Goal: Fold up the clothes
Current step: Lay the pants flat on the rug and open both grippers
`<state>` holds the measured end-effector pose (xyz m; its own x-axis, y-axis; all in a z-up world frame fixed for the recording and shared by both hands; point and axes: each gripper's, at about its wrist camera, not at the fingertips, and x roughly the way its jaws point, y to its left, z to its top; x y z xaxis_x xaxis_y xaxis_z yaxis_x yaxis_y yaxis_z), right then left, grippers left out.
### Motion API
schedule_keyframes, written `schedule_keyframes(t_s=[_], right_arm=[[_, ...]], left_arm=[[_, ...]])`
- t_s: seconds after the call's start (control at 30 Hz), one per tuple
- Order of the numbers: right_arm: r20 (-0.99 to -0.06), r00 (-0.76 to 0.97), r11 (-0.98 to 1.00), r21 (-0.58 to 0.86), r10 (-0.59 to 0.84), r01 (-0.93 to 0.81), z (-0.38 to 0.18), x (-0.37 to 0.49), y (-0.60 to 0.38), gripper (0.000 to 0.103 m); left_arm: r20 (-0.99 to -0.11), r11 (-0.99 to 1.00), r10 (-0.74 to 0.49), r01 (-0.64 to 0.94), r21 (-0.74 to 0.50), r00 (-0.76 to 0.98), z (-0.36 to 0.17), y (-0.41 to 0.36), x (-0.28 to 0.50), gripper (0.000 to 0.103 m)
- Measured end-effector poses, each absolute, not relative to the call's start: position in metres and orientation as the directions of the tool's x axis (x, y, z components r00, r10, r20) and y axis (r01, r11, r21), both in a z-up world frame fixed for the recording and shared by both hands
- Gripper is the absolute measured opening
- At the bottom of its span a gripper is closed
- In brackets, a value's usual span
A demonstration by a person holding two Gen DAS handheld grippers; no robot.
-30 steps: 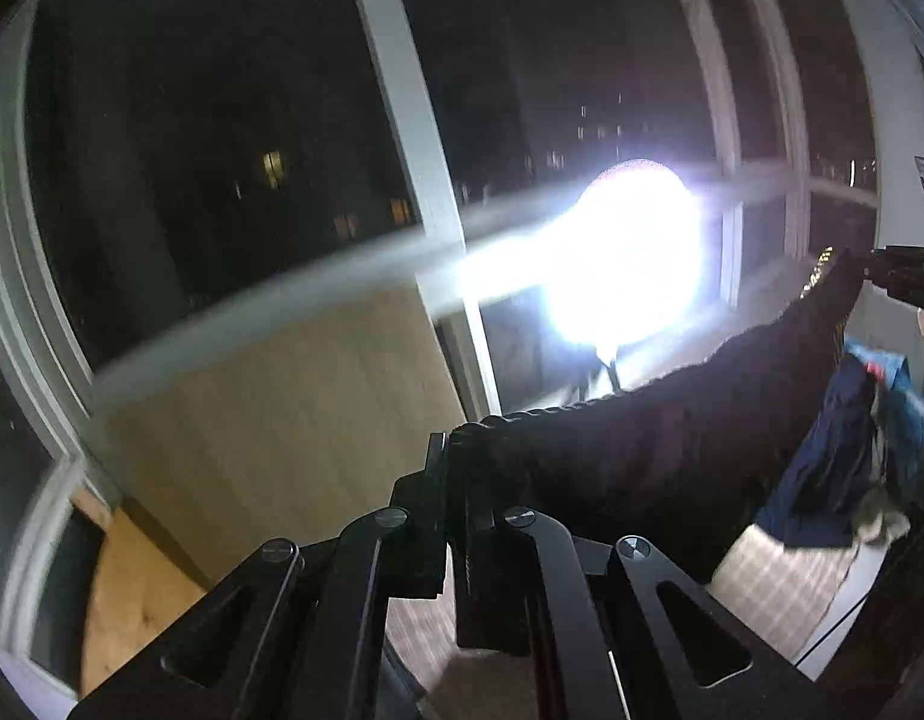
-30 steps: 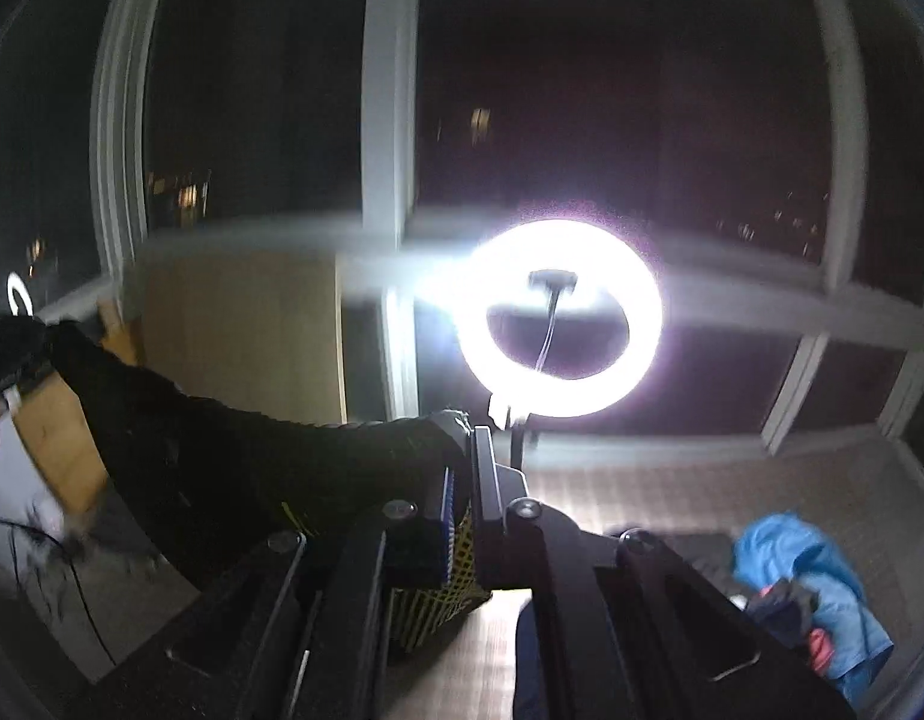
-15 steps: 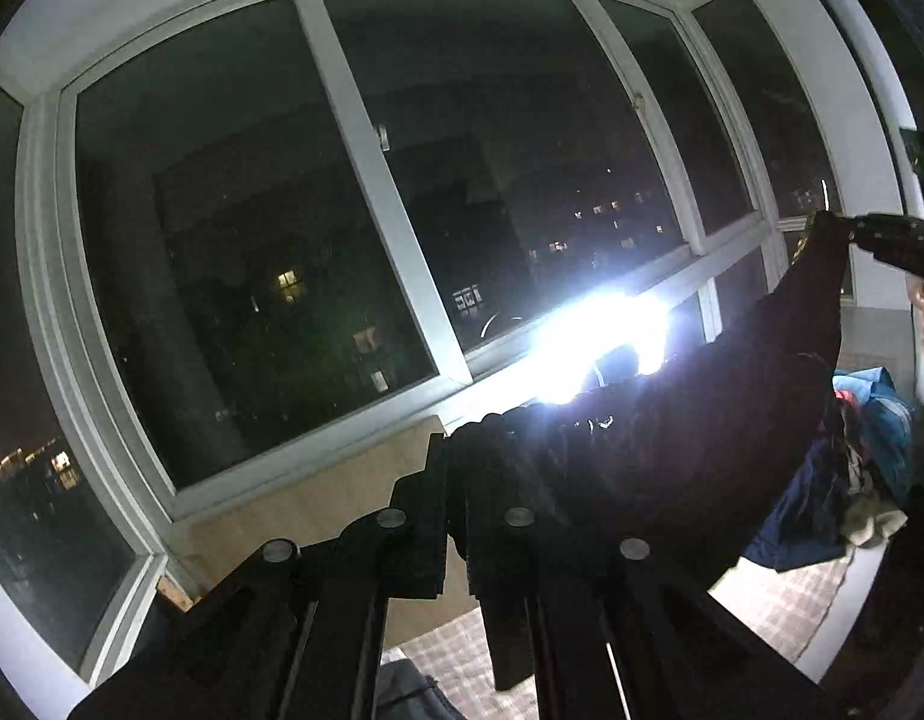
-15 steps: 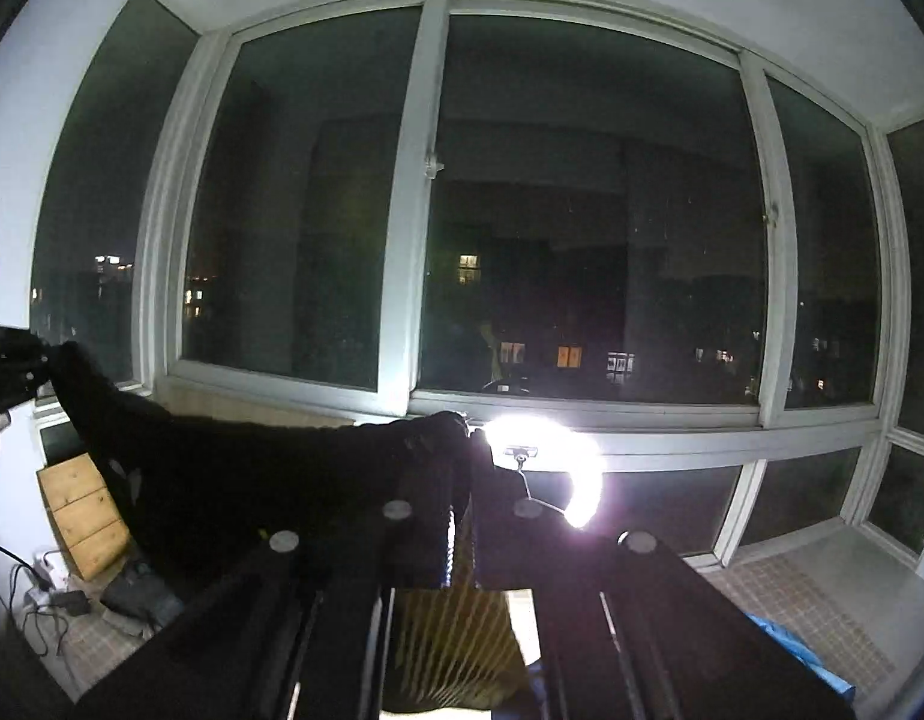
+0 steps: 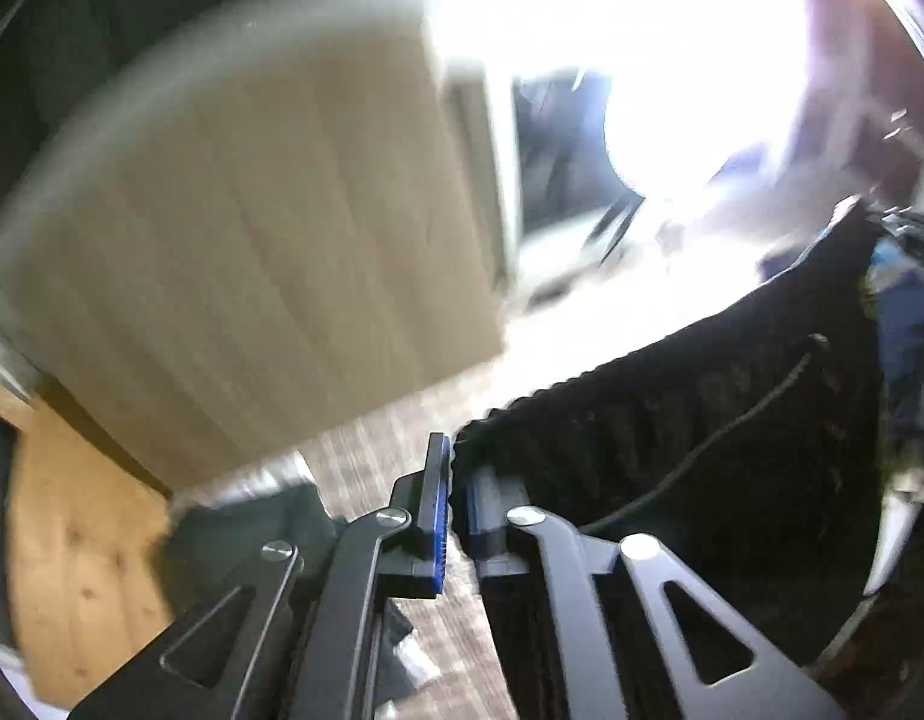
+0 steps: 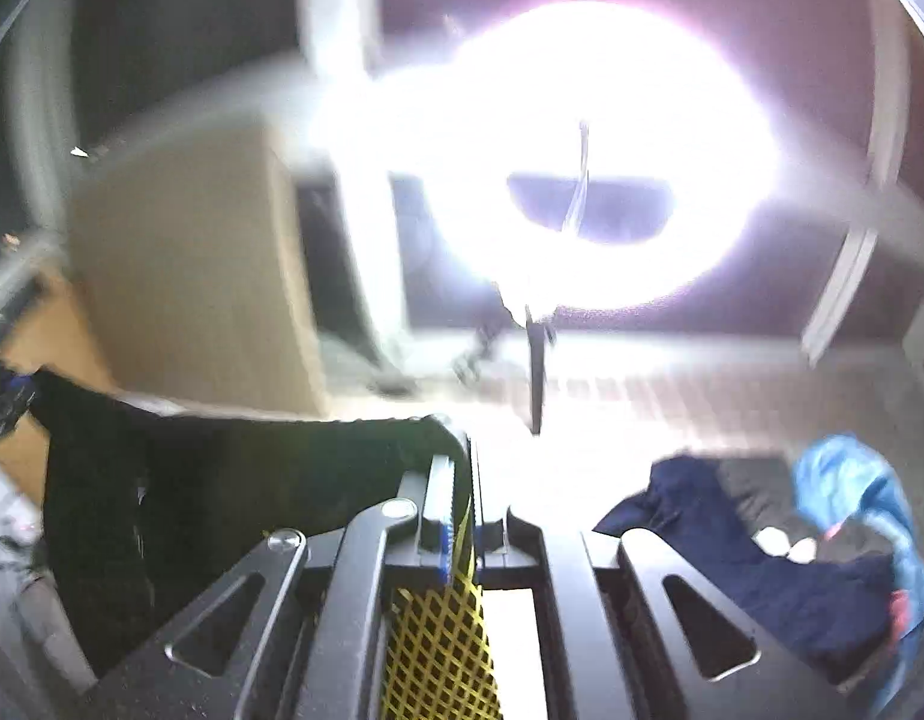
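Note:
A black knit garment (image 5: 690, 420) hangs stretched between my two grippers. My left gripper (image 5: 456, 480) is shut on one corner of it; the cloth runs right and up toward the other gripper at the frame's edge. In the right wrist view the same black garment (image 6: 222, 480) stretches left from my right gripper (image 6: 465, 480), which is shut on its other corner. A yellow mesh-patterned part (image 6: 444, 648) hangs below the jaws. Both views are motion-blurred.
A bright ring light (image 6: 582, 156) on a stand glares ahead. A pile of dark blue and light blue clothes (image 6: 822, 546) lies at the right on the checked surface (image 6: 702, 396). A beige panel (image 5: 252, 252) and wooden boards (image 5: 72, 570) stand at the left.
Both grippers have swung down from facing the dark windows to the lower wall and surface, carrying the black garment down with them. Their grips have not changed.

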<state>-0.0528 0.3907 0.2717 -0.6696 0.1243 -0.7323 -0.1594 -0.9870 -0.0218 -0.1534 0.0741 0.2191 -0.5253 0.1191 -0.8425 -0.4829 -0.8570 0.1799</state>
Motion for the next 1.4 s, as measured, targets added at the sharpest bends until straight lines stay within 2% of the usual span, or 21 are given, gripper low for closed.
schedule_keyframes(t_s=[0.1,0.13,0.17,0.27,0.3,0.33,0.47,0.53,0.6,0.63,0.7,0.77,0.97,1.1,1.17,1.2,1.23,1.27,1.3,1.33,1.4], right_arm=[[-0.869,-0.473,-0.983,-0.076,0.146,-0.166,0.169,-0.132,0.394,0.021],[-0.904,-0.411,-0.984,-0.052,0.12,-0.173,0.14,-0.146,0.399,0.021],[-0.92,-0.389,-0.983,0.031,0.042,-0.179,0.12,-0.149,0.406,0.021],[-0.904,-0.415,-0.968,0.186,-0.103,-0.165,0.094,-0.136,0.421,0.025],[-0.897,-0.422,-0.963,0.216,-0.131,-0.16,0.091,-0.134,0.427,0.033],[-0.889,-0.424,-0.952,0.263,-0.175,-0.159,0.088,-0.132,0.434,0.036],[-0.8,-0.441,-0.841,0.517,-0.406,-0.163,0.078,-0.131,0.467,0.037],[-0.761,-0.462,-0.798,0.578,-0.454,-0.169,0.081,-0.132,0.477,0.037],[-0.745,-0.502,-0.818,0.562,-0.439,-0.119,0.094,-0.128,0.482,0.037],[-0.757,-0.512,-0.851,0.518,-0.406,-0.091,0.099,-0.127,0.48,0.037],[-0.817,-0.507,-0.944,0.33,-0.274,-0.022,0.1,-0.129,0.468,0.037],[-0.849,-0.488,-0.977,0.209,-0.202,0.041,0.087,-0.135,0.456,0.037],[-0.855,-0.449,-0.966,0.219,-0.259,0.14,0.045,-0.166,0.448,0.039],[-0.834,-0.462,-0.953,0.256,-0.301,0.159,0.039,-0.174,0.451,0.046],[-0.821,-0.466,-0.944,0.281,-0.329,0.172,0.037,-0.177,0.451,0.046],[-0.819,-0.466,-0.942,0.285,-0.334,0.174,0.036,-0.179,0.45,0.046],[-0.816,-0.47,-0.941,0.288,-0.338,0.177,0.035,-0.18,0.45,0.046],[-0.809,-0.477,-0.939,0.292,-0.344,0.182,0.035,-0.18,0.448,0.046],[-0.802,-0.476,-0.932,0.309,-0.361,0.187,0.035,-0.179,0.447,0.039],[-0.793,-0.472,-0.923,0.336,-0.386,0.19,0.035,-0.178,0.447,0.017],[-0.778,-0.481,-0.914,0.36,-0.404,0.186,0.039,-0.174,0.449,0.005]], left_arm=[[-0.905,-0.874,-0.003,-0.439,0.21,-0.426,0.124,0.089,-0.211,0.021],[-0.917,-0.879,-0.014,-0.432,0.201,-0.399,0.101,0.09,-0.221,0.021],[-0.925,-0.884,0.003,-0.434,0.175,-0.379,0.086,0.088,-0.224,0.021],[-0.925,-0.879,0.012,-0.445,0.172,-0.381,0.064,0.084,-0.22,0.024],[-0.927,-0.88,0.027,-0.449,0.155,-0.374,0.063,0.081,-0.219,0.03],[-0.929,-0.881,0.042,-0.452,0.139,-0.368,0.062,0.077,-0.218,0.031],[-0.933,-0.897,0.192,-0.44,-0.04,-0.306,0.068,0.066,-0.229,0.03],[-0.921,-0.892,0.238,-0.445,-0.082,-0.308,0.075,0.063,-0.236,0.03],[-0.893,-0.879,0.275,-0.47,-0.083,-0.356,0.09,0.058,-0.235,0.031],[-0.881,-0.87,0.279,-0.49,-0.063,-0.382,0.095,0.056,-0.231,0.035],[-0.876,-0.853,0.266,-0.521,-0.021,-0.401,0.093,0.051,-0.225,0.039],[-0.896,-0.832,0.271,-0.553,-0.035,-0.352,0.076,0.049,-0.224,0.041],[-0.914,-0.806,0.282,-0.59,-0.06,-0.292,0.033,0.067,-0.23,0.041],[-0.906,-0.816,0.299,-0.572,-0.081,-0.299,0.022,0.074,-0.241,0.041],[-0.899,-0.822,0.319,-0.56,-0.105,-0.301,0.02,0.074,-0.246,0.039],[-0.896,-0.826,0.326,-0.552,-0.114,-0.303,0.018,0.074,-0.248,0.032],[-0.893,-0.831,0.328,-0.544,-0.118,-0.307,0.017,0.074,-0.248,0.016],[-0.89,-0.834,0.334,-0.538,-0.125,-0.311,0.016,0.073,-0.248,0.009],[-0.886,-0.835,0.341,-0.534,-0.132,-0.315,0.017,0.072,-0.247,0.007],[-0.881,-0.837,0.346,-0.53,-0.134,-0.322,0.018,0.071,-0.246,0.006],[-0.869,-0.842,0.348,-0.525,-0.125,-0.352,0.024,0.069,-0.241,0.005]])
